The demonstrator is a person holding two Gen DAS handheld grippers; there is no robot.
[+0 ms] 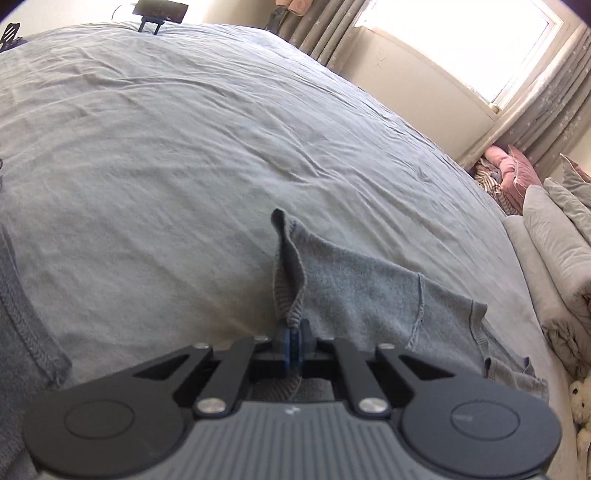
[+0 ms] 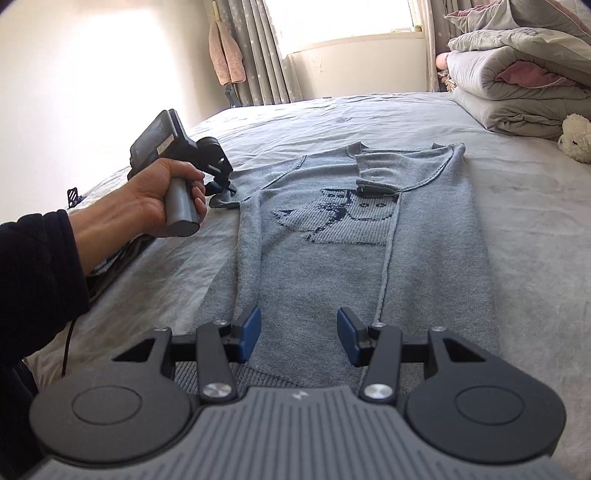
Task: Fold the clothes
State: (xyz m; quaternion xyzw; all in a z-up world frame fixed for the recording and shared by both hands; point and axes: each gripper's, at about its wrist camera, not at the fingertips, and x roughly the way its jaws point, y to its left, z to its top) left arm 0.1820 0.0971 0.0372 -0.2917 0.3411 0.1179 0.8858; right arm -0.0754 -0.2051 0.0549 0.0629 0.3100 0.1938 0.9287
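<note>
A grey knitted sweater with a dark animal picture lies flat on the bed, its far sleeve folded across the chest. My right gripper hovers open just above the sweater's near hem, nothing between its blue pads. My left gripper, held by a hand in a dark sleeve, is at the sweater's left side. In the left wrist view this left gripper is shut on the ribbed cuff of the left sleeve, which stands up from the pads; the sweater's shoulder lies to the right.
The bed is covered by a pale grey sheet. Folded quilts and pink pillows are stacked at the head of the bed, with a white plush toy beside them. A window with curtains is behind. A dark stand sits at the far edge.
</note>
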